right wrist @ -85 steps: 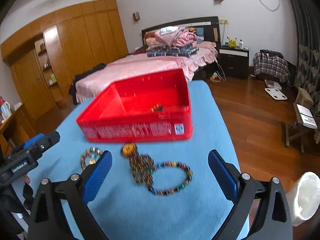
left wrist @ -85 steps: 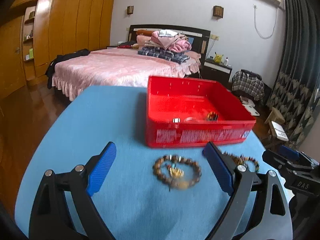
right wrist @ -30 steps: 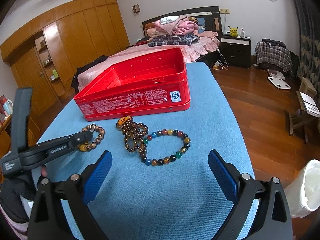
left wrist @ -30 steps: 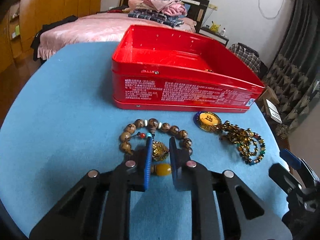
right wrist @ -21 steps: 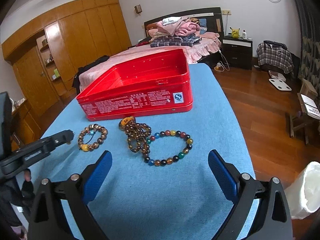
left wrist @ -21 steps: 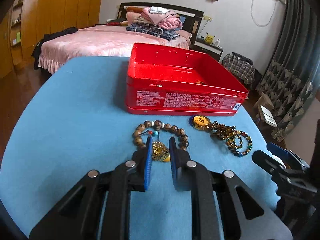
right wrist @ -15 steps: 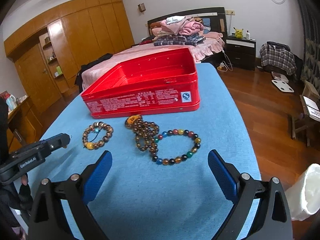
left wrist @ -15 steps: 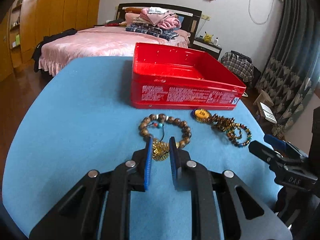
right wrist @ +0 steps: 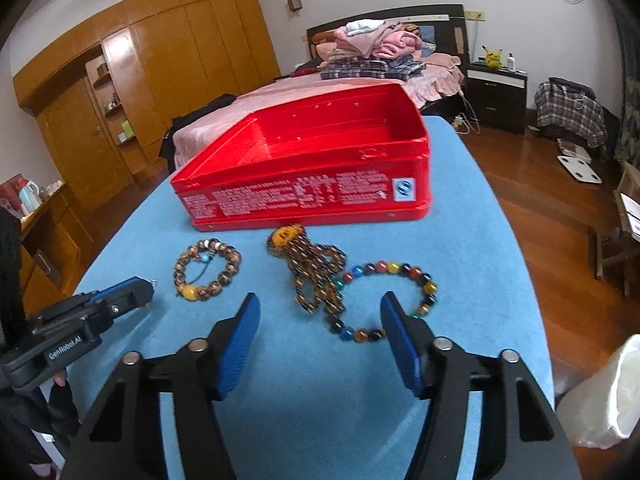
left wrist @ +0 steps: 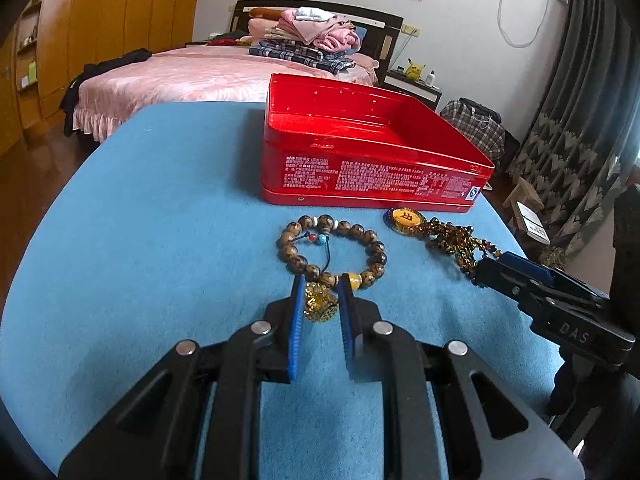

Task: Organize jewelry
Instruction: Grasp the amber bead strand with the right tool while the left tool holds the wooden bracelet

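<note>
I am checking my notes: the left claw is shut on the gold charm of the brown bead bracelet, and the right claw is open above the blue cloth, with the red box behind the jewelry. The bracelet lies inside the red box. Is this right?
One point is wrong: the brown bead bracelet lies on the blue cloth in front of the red box, not inside it, as the left wrist view shows. The rest stands.

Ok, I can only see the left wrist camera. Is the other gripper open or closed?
Observer: Open. The right gripper has its blue fingers wide apart and holds nothing.
Operator: What's in front of it?
Observer: A colourful bead bracelet, lying in a full ring on the blue cloth and touching the dark bead necklace.
Operator: Anything next to the table?
Observer: Something white, like a bag, past the table's right edge.
</note>
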A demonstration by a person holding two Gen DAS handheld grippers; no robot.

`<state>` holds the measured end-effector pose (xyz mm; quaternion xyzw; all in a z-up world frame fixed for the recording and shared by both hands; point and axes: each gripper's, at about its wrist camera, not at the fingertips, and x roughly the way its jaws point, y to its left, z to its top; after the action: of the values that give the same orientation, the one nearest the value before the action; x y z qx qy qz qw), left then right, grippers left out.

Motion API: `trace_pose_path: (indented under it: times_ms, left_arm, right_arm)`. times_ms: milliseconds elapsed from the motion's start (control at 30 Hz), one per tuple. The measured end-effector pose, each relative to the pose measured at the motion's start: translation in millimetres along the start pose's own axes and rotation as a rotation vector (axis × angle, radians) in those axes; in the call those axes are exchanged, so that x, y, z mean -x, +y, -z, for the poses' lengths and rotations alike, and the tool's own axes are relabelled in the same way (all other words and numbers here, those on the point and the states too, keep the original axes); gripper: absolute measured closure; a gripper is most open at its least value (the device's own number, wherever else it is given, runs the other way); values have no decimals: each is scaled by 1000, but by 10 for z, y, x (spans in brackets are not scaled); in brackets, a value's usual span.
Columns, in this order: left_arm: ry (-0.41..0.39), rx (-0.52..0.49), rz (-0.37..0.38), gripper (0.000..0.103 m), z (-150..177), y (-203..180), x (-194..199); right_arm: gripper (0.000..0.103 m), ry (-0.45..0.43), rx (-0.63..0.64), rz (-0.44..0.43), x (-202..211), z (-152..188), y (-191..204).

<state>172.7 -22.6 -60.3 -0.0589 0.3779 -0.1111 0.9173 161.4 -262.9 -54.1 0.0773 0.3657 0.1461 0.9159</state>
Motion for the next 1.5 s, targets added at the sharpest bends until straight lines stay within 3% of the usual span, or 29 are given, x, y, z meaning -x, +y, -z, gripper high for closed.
trace_pose_path:
  times_ms: [433,600,733,800,1067,1167,1500]
  left_arm:
    - [-7,0,3,88,-52,7,-48]
    - [-8,-1,10,88,-61,-13,-54]
    - [-7,1,13,88,-74,-20,-58]
    - [-5,2,13,88,-71,-16,-60]
    - [-2,4,13,88,-72,-37,-66]
    - [-4,1,13,88,-82,-55,-61]
    - [-24,-3,9,88,-147,-78,-19]
  right_arm:
    - [51,41,25,1,-316,-272,29]
    - [73,86,29,-23,-421,-274,12]
    - [73,93,13,-33,-414,-253,-33]
    - [66,118,3,-37,-462,-250,-60]
    - [61,145,47,-24,-564,-320,-35]
    - [72,137,60,-11,-538,-300,-19]
    - [84,39,8,-68,-107,-284,-91]
